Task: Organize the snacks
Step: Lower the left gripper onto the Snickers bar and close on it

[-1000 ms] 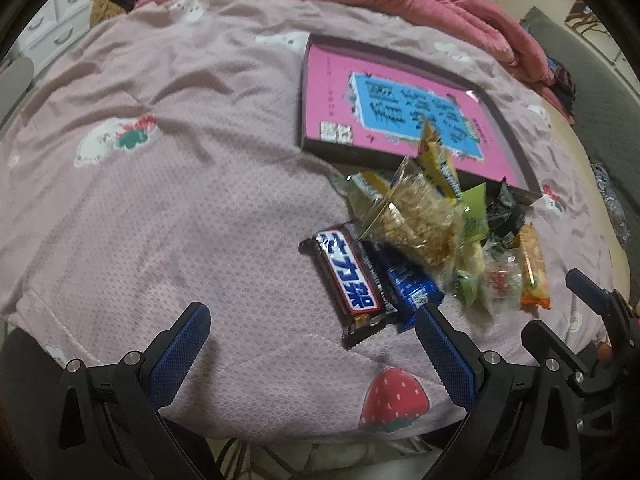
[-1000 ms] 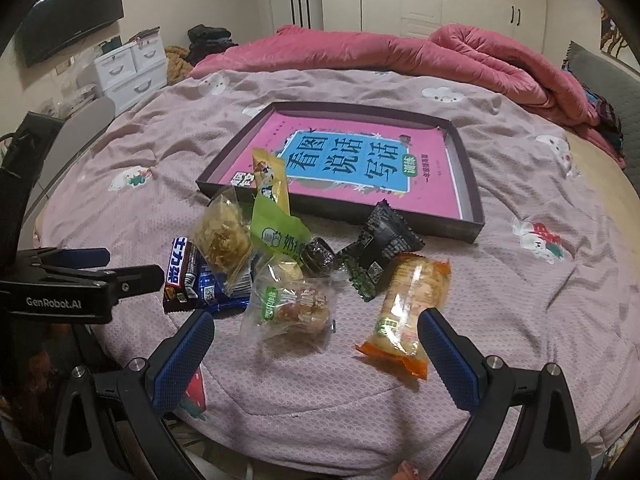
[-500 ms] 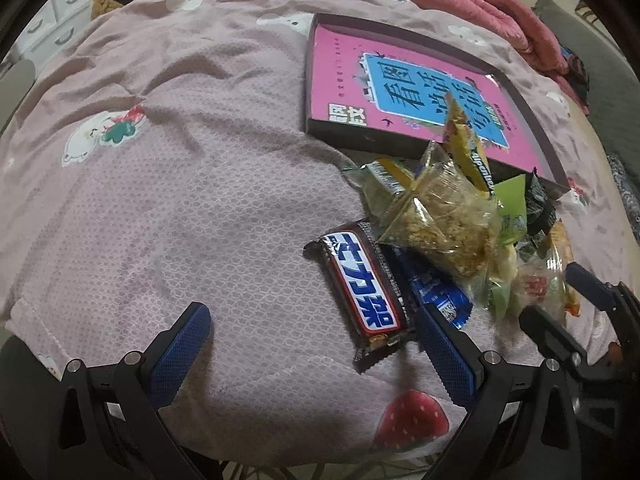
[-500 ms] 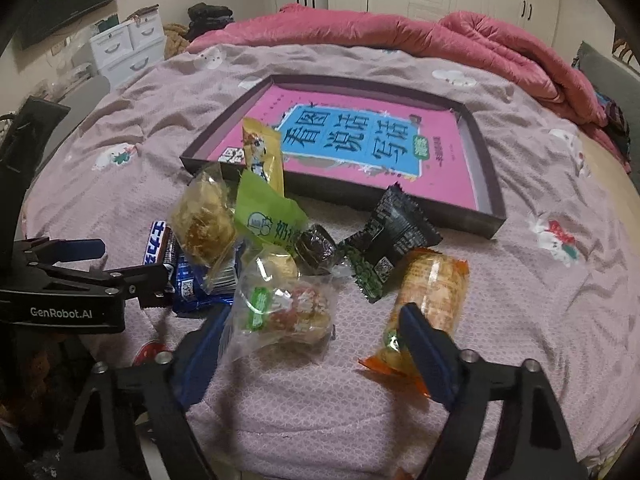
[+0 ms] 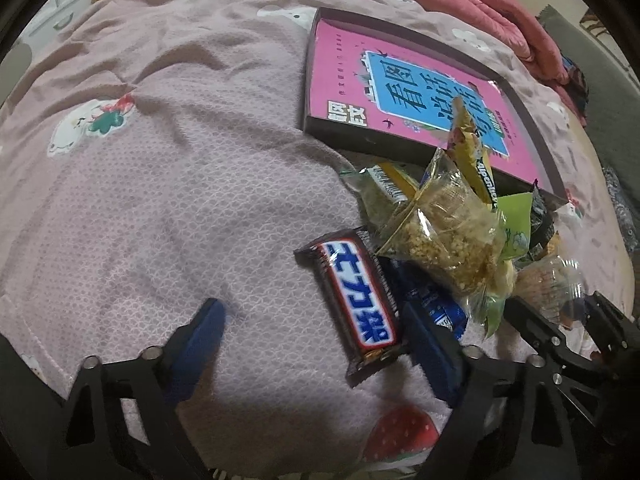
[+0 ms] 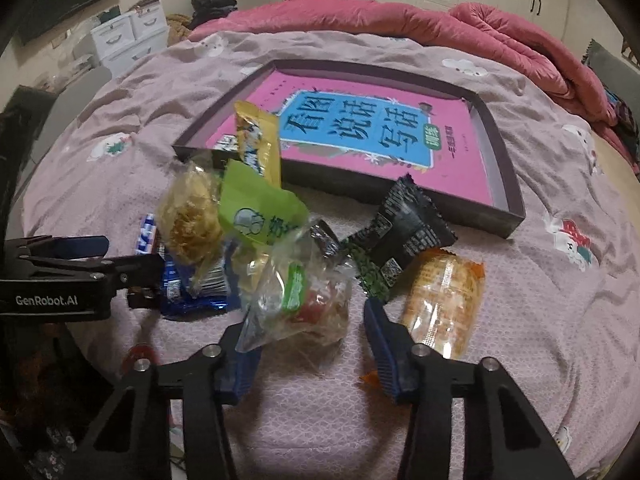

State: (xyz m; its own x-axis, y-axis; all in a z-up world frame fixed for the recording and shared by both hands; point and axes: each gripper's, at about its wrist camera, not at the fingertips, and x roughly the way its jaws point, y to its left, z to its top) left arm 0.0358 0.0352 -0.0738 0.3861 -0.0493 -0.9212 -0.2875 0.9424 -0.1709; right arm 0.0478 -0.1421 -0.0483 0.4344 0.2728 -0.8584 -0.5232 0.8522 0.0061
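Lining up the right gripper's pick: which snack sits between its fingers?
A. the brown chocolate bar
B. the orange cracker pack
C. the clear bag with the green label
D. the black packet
C: in the right wrist view the clear bag lies between the fingers of the right gripper, whose jaws have just been closing; the orange pack lies outside the right finger, and the black packet further back.

The right claw [image 6: 310, 354], just closing, straddled a clear snack bag [image 6: 304, 304]. Other snacks lay heaped on the bed [image 6: 540, 320] before a tray [image 6: 508, 184].
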